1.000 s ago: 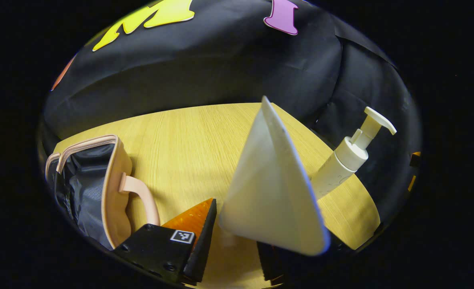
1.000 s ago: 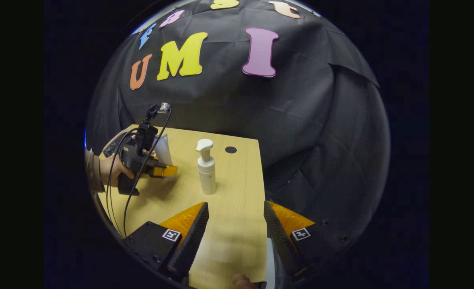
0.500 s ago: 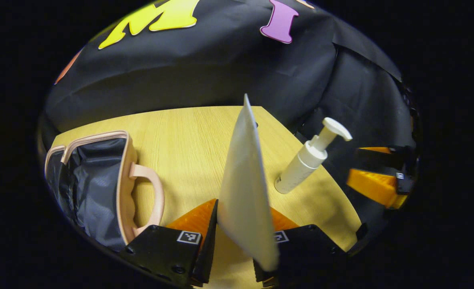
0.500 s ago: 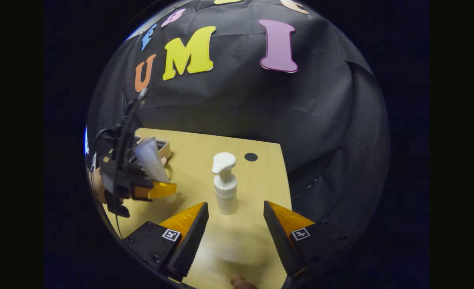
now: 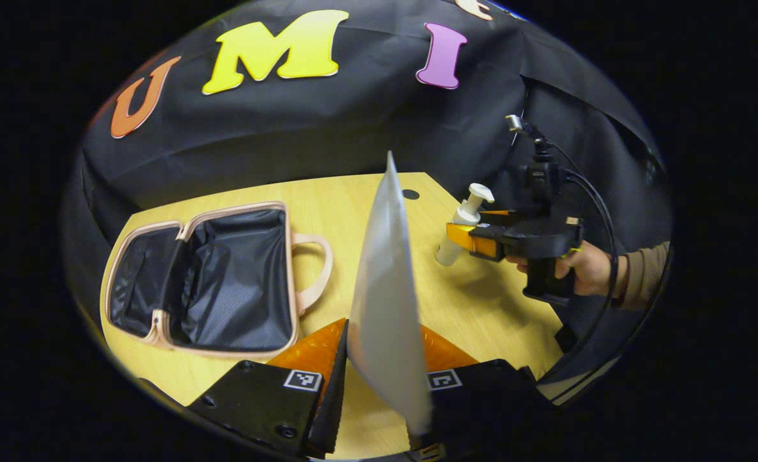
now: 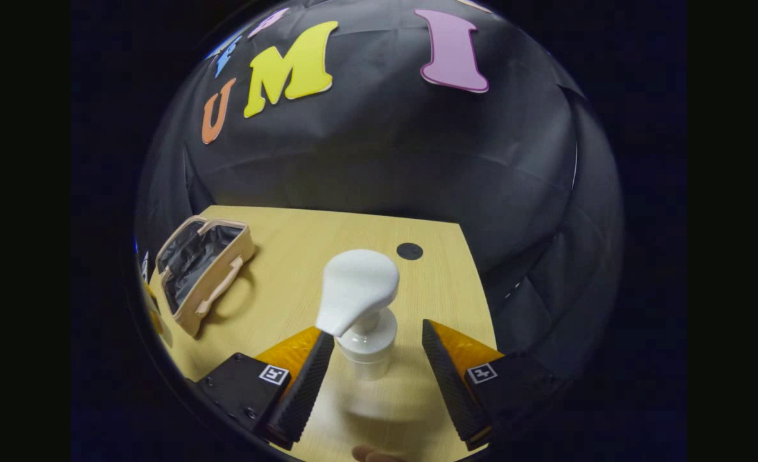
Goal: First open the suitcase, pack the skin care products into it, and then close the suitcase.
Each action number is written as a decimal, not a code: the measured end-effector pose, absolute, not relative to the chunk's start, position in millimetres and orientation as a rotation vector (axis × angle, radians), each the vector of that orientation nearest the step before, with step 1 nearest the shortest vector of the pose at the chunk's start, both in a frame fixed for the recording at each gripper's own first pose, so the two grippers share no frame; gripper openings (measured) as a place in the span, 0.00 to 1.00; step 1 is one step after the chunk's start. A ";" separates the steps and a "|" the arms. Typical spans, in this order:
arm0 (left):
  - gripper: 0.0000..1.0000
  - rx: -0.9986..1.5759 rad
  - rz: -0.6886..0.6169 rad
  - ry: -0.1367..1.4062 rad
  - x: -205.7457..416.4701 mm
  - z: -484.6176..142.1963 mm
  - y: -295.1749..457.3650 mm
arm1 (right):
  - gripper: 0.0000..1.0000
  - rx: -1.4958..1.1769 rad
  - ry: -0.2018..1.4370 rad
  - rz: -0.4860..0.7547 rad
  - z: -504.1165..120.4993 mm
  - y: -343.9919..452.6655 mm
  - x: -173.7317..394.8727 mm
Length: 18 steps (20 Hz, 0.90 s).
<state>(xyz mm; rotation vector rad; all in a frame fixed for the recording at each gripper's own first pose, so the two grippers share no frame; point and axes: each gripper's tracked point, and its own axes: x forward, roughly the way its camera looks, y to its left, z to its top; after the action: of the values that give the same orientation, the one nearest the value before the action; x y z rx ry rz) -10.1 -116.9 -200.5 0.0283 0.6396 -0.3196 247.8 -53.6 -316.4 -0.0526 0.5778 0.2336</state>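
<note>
On the table (image 5: pixel 269 192), my right gripper (image 6: pixel 377 359) has closed in, jaws apart around the pump bottle (image 6: pixel 361 308), while my left gripper (image 5: pixel 379 385) clamps the tube (image 5: pixel 385 289) beside the open suitcase (image 5: pixel 212 276), ready for packing

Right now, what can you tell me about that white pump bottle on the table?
The pump bottle is white, plastic by the look of it, with a round body, a collar and a broad flat pump head on a thin neck. It stands upright on the wooden table, near the far right part, well apart from the open suitcase. The right gripper has its open fingers on either side of the body, with a gap showing on each side, so nothing but the table seems to touch it.
</note>
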 end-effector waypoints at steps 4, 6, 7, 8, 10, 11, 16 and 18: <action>0.43 -0.038 -0.205 0.678 -61.7 -188.8 -80.0 | 0.78 -0.035 0.570 0.218 -317.1 -45.5 246.8; 0.43 -0.061 -0.164 0.688 -84.9 -185.6 -62.8 | 0.69 -0.047 0.591 0.197 -325.4 -44.6 242.8; 0.43 -0.062 -0.147 0.691 -95.4 -182.7 -54.5 | 0.65 -0.052 0.599 0.182 -327.4 -45.0 240.3; 0.43 -0.066 -0.134 0.693 -103.4 -178.2 -46.4 | 0.62 -0.051 0.599 0.165 -327.8 -44.4 240.5; 0.43 -0.082 -0.101 0.686 -107.4 -173.5 -26.2 | 0.53 -0.032 0.611 0.142 -326.1 -42.2 234.8; 0.43 -0.091 -0.084 0.679 -107.0 -171.4 -14.3 | 0.51 -0.028 0.621 0.129 -326.6 -42.1 228.3; 0.43 -0.102 -0.036 0.629 -71.9 -163.4 48.9 | 0.49 0.006 0.645 0.153 -310.0 -17.9 174.7; 0.43 -0.107 -0.031 0.620 -49.2 -163.0 71.2 | 0.49 0.013 0.641 0.159 -301.2 -8.6 148.7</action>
<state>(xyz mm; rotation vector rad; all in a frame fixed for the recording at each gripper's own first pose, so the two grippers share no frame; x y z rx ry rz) -49.2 71.2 -163.0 -0.1068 0.6197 -0.0310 148.7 -8.6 -301.2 0.0131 0.6405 0.1589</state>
